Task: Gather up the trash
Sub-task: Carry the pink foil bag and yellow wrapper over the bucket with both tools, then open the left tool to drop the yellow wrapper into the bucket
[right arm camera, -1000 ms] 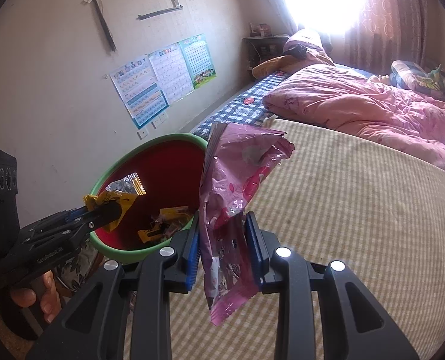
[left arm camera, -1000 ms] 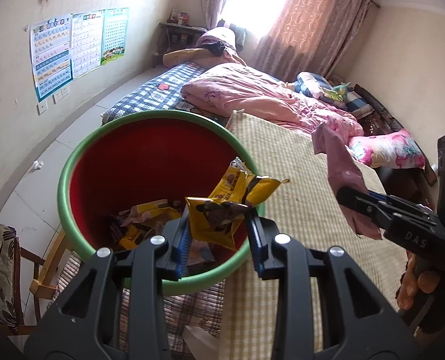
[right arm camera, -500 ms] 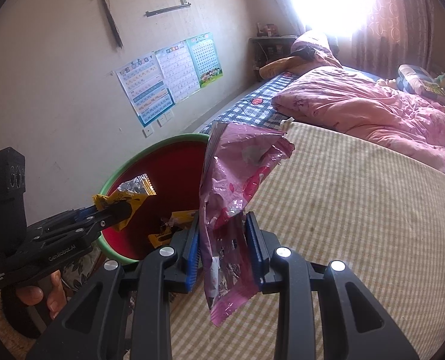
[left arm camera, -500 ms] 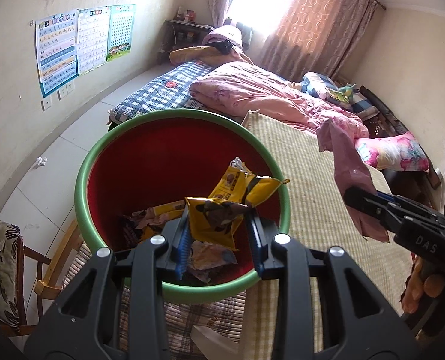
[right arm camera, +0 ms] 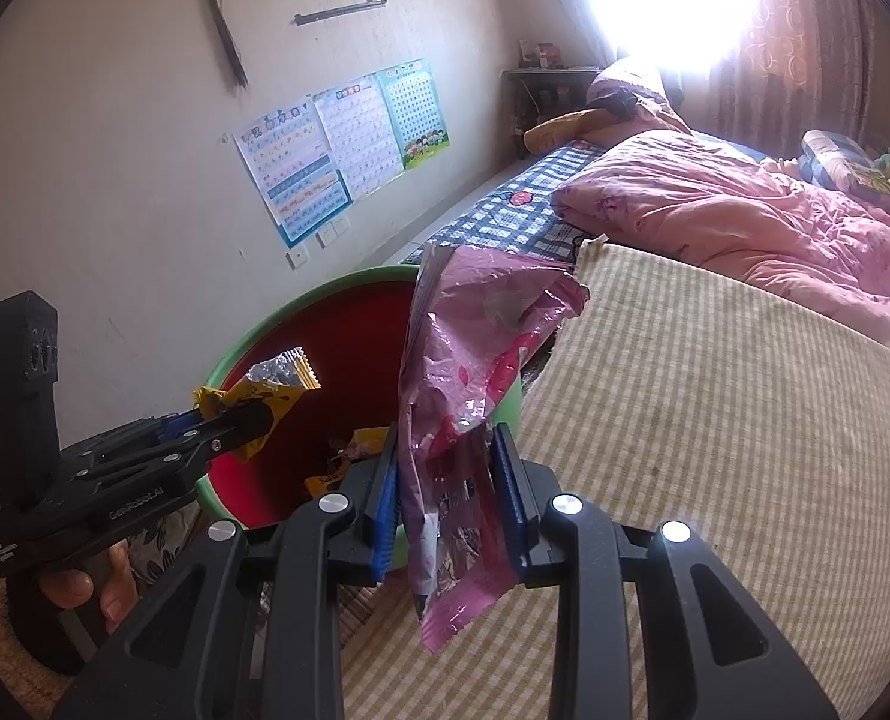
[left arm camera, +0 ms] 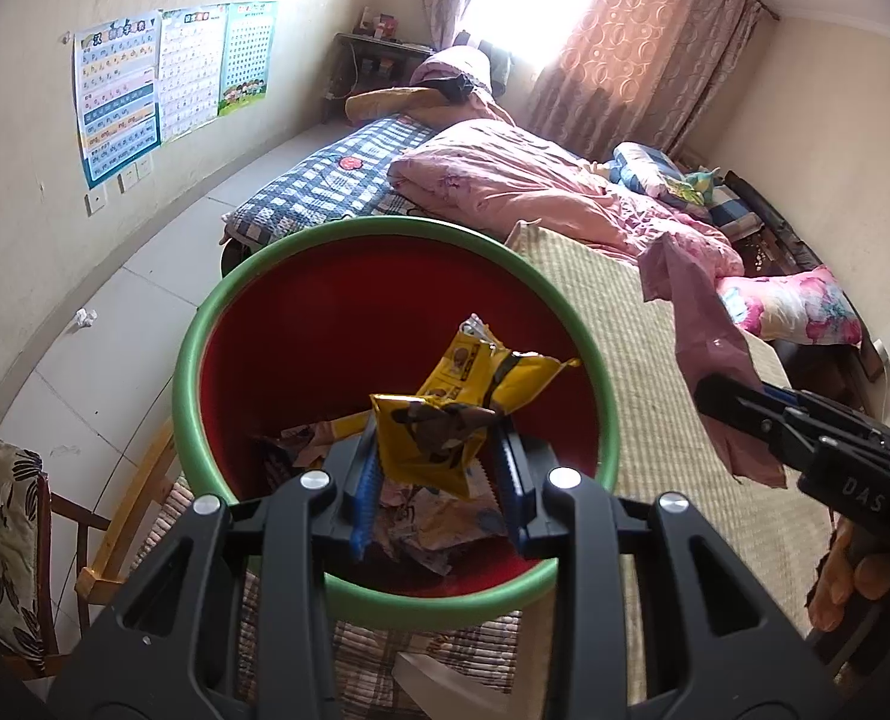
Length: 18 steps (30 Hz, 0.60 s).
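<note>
My left gripper (left arm camera: 439,474) is shut on a crumpled yellow snack wrapper (left arm camera: 445,414) and holds it above the open red bin with a green rim (left arm camera: 187,360), which holds several wrappers. The same gripper (right arm camera: 253,414) and yellow wrapper (right arm camera: 265,384) show over the bin (right arm camera: 319,294) in the right wrist view. My right gripper (right arm camera: 451,486) is shut on a pink plastic wrapper (right arm camera: 475,360) that hangs over the striped mat beside the bin's rim. In the left wrist view it (left arm camera: 709,390) holds the pink wrapper (left arm camera: 703,324) to the right of the bin.
A striped straw mat (right arm camera: 715,420) covers the bed to the right of the bin. A pink quilt (left arm camera: 535,186) and pillows lie beyond it. A wooden chair with a patterned cushion (left arm camera: 1,516) stands at the left. A crumpled paper (left arm camera: 85,318) lies on the floor by the wall.
My left gripper has moved forward with the yellow wrapper, from over the bin's near rim to over its inside. The right gripper with the pink wrapper has come closer to the bin.
</note>
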Motion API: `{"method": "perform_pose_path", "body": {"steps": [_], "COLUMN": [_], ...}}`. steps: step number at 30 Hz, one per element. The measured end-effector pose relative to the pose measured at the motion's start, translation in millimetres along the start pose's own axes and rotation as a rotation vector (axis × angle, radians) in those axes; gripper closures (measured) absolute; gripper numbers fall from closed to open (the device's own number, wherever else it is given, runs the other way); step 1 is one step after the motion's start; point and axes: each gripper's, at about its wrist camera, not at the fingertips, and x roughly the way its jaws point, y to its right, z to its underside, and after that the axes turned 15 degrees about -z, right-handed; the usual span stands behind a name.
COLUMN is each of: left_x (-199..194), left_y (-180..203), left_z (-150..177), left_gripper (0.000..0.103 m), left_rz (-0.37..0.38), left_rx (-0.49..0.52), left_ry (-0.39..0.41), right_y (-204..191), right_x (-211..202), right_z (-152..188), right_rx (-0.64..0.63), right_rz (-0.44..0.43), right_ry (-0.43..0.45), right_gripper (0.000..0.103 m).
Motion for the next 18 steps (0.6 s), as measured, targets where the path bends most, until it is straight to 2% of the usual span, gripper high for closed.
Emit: {"method": "perform_pose_path", "body": {"steps": [18], "left_x": [20.0], "left_y": [-7.9], "left_z": [-4.0], "left_gripper": [0.072], "left_rz": [-0.023], "left_rx": [-0.007], "left_ry": [-0.041], "right_y": [-5.9], "right_x": [28.6], "right_z": [-12.6], "right_rx": [-0.008], "right_rz": [-0.022], "right_ry": [-0.036], "right_gripper": [0.074]}}
